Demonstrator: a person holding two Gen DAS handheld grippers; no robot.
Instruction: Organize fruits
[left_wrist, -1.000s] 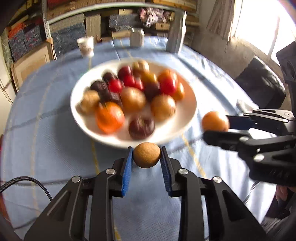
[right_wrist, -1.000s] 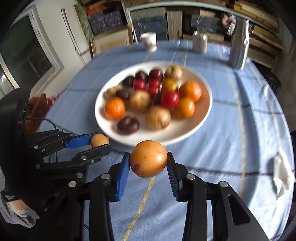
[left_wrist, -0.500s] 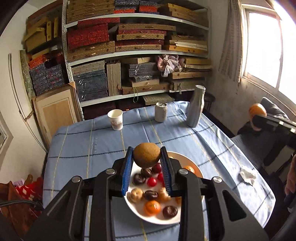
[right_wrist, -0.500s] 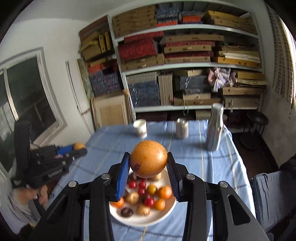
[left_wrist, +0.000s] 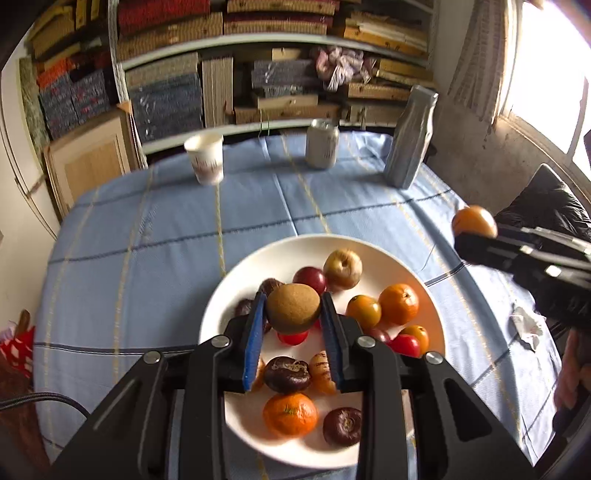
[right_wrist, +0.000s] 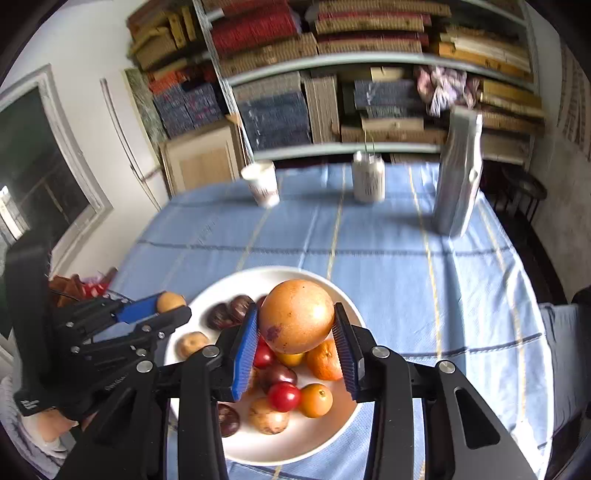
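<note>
Fruit rides in both grippers above the plate (left_wrist: 221, 295): left gripper (left_wrist: 293, 317) clamps a kiwi (left_wrist: 293, 308), right gripper (right_wrist: 295, 326) an orange (right_wrist: 297, 315). Both look light, firm, round — likely to roll, best held across the middle.

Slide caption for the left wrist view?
Left gripper holds a brown fruit above the white fruit plate.

I'm looking down along the left gripper (left_wrist: 293, 317) from close above the plate (left_wrist: 229, 295), facing the shelves (left_wrist: 236, 37). The right wrist view is facing likewise over the same plate (right_wrist: 258, 446), and each is catching the other gripper at its edge.
</note>
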